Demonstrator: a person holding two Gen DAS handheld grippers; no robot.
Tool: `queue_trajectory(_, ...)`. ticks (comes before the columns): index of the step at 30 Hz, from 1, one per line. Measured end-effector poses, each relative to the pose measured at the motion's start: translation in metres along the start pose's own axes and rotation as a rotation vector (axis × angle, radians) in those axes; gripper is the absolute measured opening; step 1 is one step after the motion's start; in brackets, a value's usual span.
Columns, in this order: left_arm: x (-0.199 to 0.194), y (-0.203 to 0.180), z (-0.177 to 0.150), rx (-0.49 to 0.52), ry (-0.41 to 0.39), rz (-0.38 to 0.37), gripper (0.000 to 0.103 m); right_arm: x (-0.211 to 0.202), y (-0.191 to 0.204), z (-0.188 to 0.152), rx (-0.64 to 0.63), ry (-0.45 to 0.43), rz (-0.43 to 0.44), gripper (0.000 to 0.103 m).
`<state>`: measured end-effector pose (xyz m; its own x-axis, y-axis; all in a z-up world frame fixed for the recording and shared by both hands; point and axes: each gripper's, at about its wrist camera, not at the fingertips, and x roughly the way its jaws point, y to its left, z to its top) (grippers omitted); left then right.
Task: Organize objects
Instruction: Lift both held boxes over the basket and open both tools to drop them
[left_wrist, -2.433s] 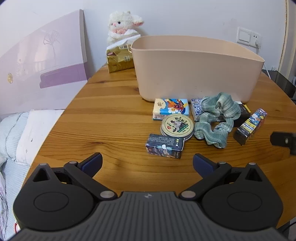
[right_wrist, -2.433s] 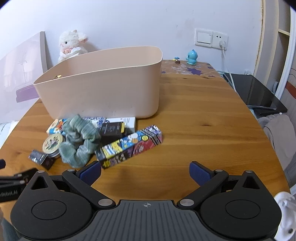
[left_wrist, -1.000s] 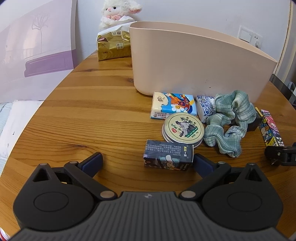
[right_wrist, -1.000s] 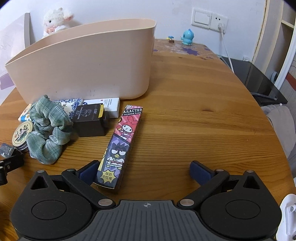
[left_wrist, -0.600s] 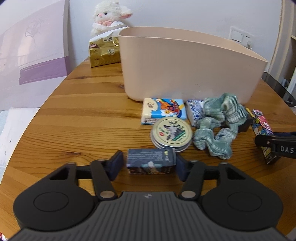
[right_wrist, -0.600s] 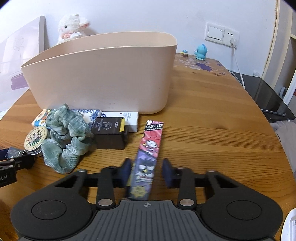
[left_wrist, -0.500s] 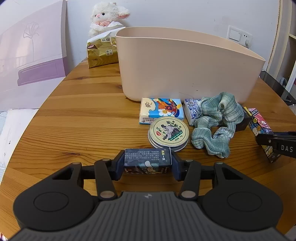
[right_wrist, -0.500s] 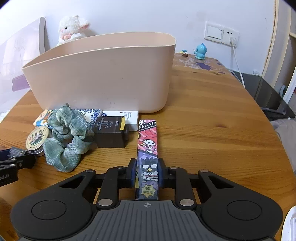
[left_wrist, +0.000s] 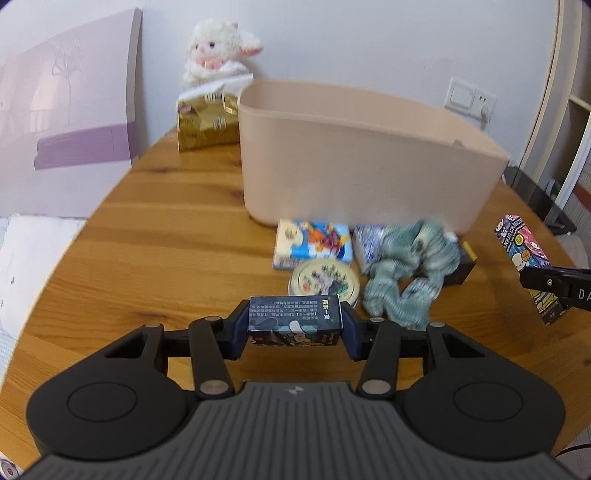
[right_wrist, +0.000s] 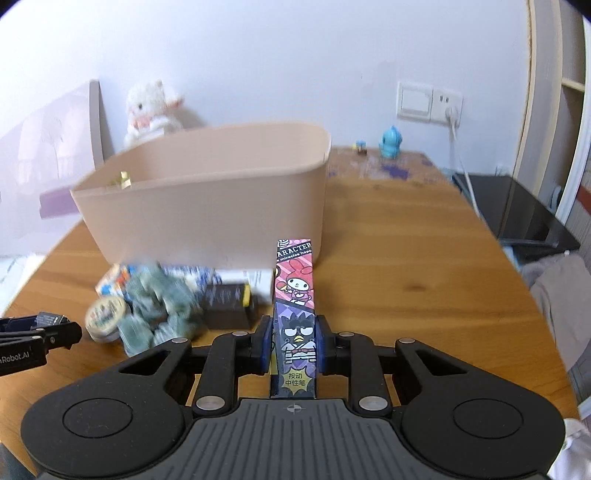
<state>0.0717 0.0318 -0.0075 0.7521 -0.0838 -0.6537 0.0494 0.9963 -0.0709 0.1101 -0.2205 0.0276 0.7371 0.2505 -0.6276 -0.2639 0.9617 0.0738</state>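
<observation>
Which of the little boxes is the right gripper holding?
The long, narrow cartoon-character pen box, clamped in the right gripper; the left gripper holds the short dark-blue box.

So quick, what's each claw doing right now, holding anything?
Left claw: shut on the dark box.
Right claw: shut on the long cartoon box.

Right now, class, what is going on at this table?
A person is tidying small items with a claw in each hand. The left claw is shut on a small dark box, and the right claw is shut on a long cartoon-print pen box. Both are held in front of the beige bin. A round tin, a green scrunchie and a colourful packet lie on the wooden table by the bin.
</observation>
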Motion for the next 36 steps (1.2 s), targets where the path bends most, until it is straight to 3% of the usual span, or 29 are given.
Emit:
queue_trajectory(11,-0.035,-0.006,0.053,0.031,-0.17,0.02,0.052,-0.022,0.002,0.055,-0.025,-0.156,0.019,0.021)
queue_trajectory(15,-0.033,-0.01,0.081,0.046,-0.223,0.027,0.052,-0.016,0.007,0.076,-0.04,-0.205,0.012,0.021)
queue_trajectory(19,-0.023,-0.019,0.11,0.06,-0.26,0.007,0.052,0.003,0.009,0.093,-0.026,-0.199,0.016,0.021)
queue_trajectory(28,0.025,-0.041,0.153,0.072,-0.26,0.028,0.052,0.055,0.02,0.116,-0.075,-0.162,-0.042,0.021)
queue_trajectory(36,0.081,-0.063,0.166,0.144,-0.124,0.086,0.052,0.109,0.039,0.111,-0.12,-0.045,-0.067,0.021)
